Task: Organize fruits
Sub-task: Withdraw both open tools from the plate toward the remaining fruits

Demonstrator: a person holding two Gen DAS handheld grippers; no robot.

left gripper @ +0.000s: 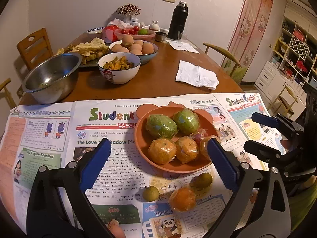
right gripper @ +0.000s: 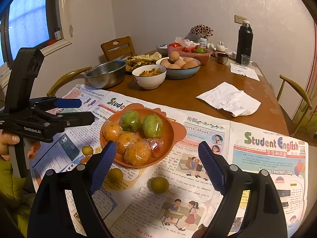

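Left gripper (left gripper: 158, 164): jaws were spread wide and empty, hung above the near rim of the orange plate (left gripper: 142, 138).
Right gripper (right gripper: 156, 164): jaws likewise stood apart with nothing between them, aimed at the plate's near edge.
Plate contents: two wrapped green fruits (left gripper: 161, 126) at the back and three wrapped oranges (left gripper: 162, 150) in front were seen, with a small red wrapped item (right gripper: 156, 145) wedged beside them.
Loose fruit: one wrapped orange (left gripper: 182, 199) and small green fruits (right gripper: 159, 184) lay on the newspaper (left gripper: 49, 138) just in front of the plate, not yet collected.
Risk, rolling: the small round fruits were judged likely to roll away if nudged by one finger before the other.
Risk, slipping: the glossy wrap was judged liable to slide in the pads.
Risk, crowding: the plate looked nearly full, so an added fruit might dislodge one at the rim.
Risk, collision: both grippers were near each other and could clash over the same fruit.
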